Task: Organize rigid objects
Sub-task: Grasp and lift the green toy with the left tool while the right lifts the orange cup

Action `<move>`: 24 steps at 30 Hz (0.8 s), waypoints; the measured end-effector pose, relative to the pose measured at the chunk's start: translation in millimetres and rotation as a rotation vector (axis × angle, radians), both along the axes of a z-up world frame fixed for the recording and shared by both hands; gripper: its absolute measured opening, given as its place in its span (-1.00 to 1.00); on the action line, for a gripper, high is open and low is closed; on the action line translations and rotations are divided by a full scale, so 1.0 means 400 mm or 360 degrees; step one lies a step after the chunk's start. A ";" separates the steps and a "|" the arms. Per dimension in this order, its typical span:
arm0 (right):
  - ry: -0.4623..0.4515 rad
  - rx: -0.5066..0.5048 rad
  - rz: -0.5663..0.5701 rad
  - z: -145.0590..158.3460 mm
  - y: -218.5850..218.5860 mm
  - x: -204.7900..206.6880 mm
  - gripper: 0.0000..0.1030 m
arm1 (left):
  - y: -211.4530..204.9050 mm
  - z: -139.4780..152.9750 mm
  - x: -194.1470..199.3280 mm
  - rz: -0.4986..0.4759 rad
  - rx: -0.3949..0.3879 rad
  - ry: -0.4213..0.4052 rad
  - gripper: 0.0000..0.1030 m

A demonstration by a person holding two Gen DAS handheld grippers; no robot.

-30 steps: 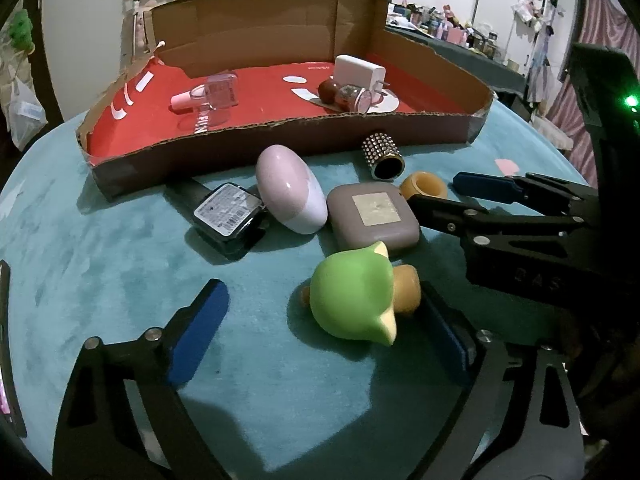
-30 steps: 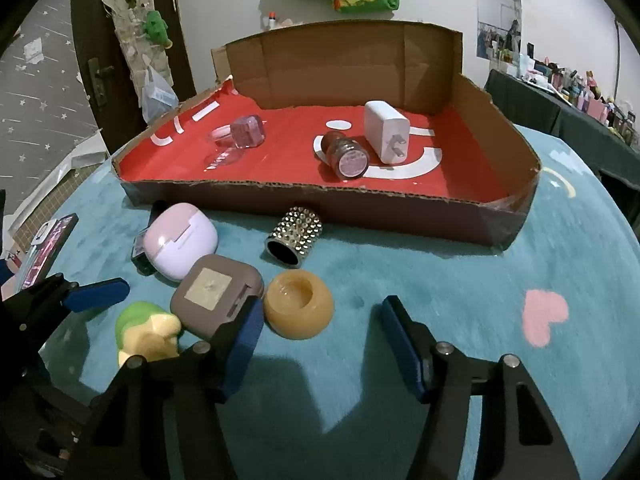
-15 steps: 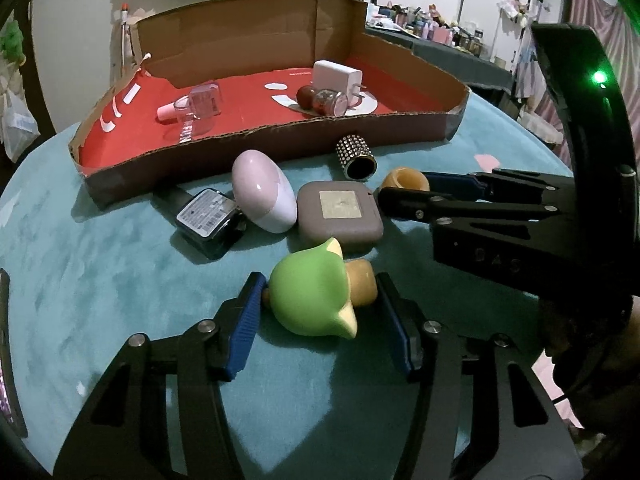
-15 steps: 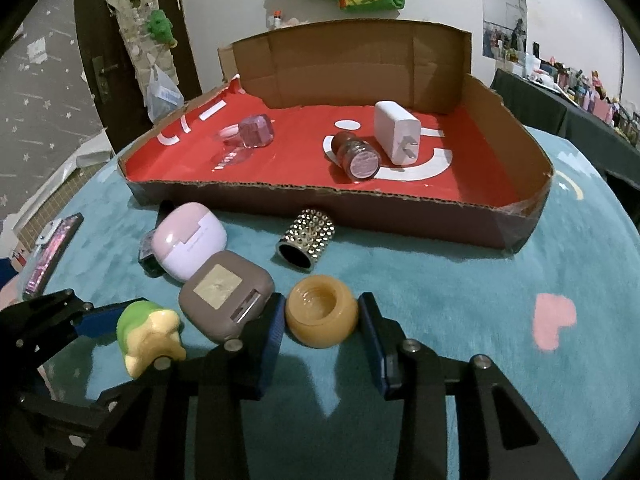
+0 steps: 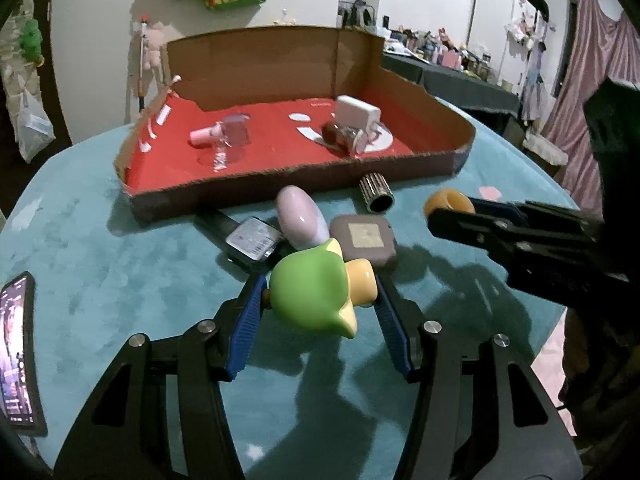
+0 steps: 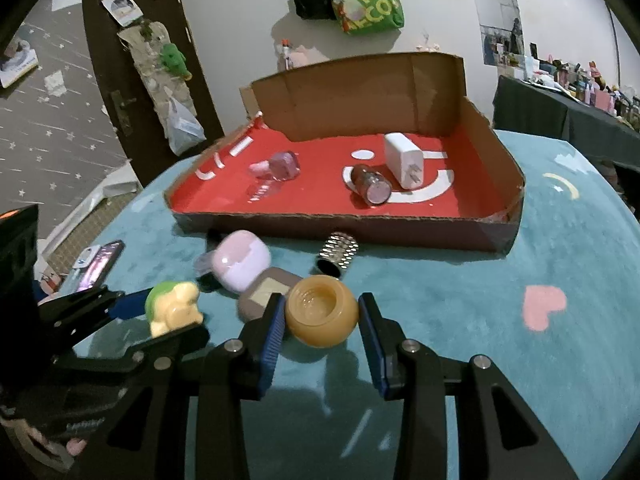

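The cardboard box (image 6: 496, 136) holds a white charger (image 6: 402, 158), a small jar (image 6: 370, 182) and a pink bottle (image 6: 280, 166). The left gripper (image 5: 320, 304) pinches the green toy (image 5: 310, 290), the right gripper (image 6: 322, 326) pinches the orange pot (image 6: 322, 310), both above the teal surface (image 6: 500, 340) before the box.

Dim overhead indoor light, soft shadows, fisheye-bent edges, slight blur.

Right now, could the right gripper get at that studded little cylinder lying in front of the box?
Probably not yet: the right gripper is shut on the orange pot. The path to the studded cylinder looks clear, but the jaws are occupied.
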State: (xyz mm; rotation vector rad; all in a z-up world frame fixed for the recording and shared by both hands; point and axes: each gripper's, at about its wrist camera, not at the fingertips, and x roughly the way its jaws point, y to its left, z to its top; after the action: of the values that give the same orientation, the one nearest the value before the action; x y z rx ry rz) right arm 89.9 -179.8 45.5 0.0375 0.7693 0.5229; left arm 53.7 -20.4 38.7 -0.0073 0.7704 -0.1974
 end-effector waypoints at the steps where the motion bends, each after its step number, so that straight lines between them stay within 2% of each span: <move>1: -0.0007 0.0009 0.0008 0.005 0.001 -0.006 -0.22 | 0.005 0.004 0.000 0.0007 -0.0002 -0.0006 0.03; 24: -0.0047 0.0061 0.0065 0.042 0.023 -0.019 -0.22 | 0.060 0.044 0.029 0.0079 -0.0013 -0.0068 0.03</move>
State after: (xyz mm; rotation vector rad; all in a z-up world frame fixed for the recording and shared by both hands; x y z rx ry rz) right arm 82.3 -170.6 62.1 0.0495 0.7326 0.5761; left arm 65.3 3.6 56.3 -0.0300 0.7262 -0.1534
